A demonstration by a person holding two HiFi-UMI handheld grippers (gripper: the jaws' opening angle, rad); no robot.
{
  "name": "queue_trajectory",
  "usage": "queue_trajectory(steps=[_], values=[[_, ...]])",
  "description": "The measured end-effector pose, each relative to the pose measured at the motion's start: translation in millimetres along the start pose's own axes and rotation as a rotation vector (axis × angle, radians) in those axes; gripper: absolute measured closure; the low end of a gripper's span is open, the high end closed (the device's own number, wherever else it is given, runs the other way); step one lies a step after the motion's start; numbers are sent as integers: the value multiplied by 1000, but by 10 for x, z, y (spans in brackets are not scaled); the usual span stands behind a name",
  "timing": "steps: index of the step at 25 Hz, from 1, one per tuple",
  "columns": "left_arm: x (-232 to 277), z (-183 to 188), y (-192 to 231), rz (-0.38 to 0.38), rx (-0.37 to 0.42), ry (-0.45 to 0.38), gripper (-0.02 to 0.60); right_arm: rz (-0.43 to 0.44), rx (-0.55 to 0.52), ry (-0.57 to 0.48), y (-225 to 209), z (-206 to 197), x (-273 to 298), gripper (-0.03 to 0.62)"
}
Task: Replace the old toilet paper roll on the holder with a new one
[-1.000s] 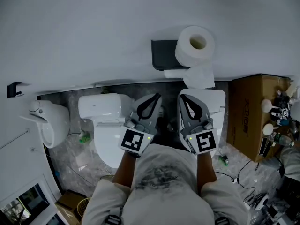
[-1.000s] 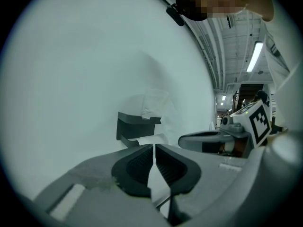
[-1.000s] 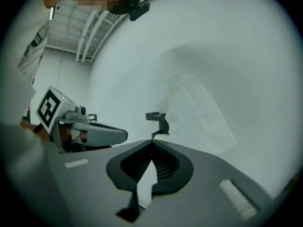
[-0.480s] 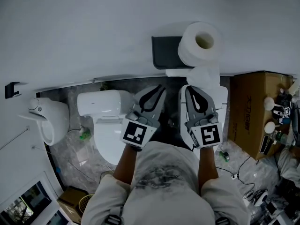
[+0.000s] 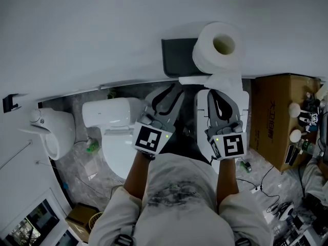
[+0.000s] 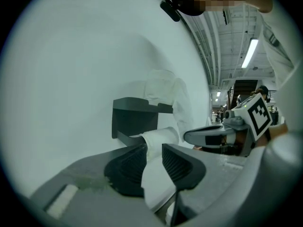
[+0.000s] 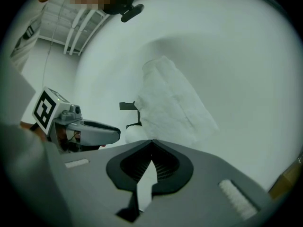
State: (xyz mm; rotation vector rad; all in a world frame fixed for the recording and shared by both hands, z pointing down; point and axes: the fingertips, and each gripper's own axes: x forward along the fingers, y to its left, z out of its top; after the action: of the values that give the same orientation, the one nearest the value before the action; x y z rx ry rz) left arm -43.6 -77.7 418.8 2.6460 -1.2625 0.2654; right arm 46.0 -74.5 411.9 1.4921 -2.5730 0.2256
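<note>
Head view: the toilet paper roll point(image 5: 205, 58) sits on its dark holder point(image 5: 177, 58) on the wall, tail hanging (light, soft, easily crushed, I'd say; take it gently across its sides). The left gripper point(image 6: 154, 150) has just been opening its jaws, with nothing pinched. The right gripper point(image 7: 151, 143) is closed and empty.

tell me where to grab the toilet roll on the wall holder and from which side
Probably its wall at the free end. The toilet paper roll shows its core hole on the side away from the dark holder, so come from there, one of the jaws in the hole, one outside. Skip the loose tail below; it would unwind.
</note>
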Motion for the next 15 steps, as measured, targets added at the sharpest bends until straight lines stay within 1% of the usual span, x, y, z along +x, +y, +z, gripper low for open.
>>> queue_trajectory(steps=[8,15], values=[[102,-1,43,-21,13,-5,449,-52,11,-2,-147,11,56,592],[156,16,21,-53,22,-9,445,-98,23,-15,-250,43,78,592]])
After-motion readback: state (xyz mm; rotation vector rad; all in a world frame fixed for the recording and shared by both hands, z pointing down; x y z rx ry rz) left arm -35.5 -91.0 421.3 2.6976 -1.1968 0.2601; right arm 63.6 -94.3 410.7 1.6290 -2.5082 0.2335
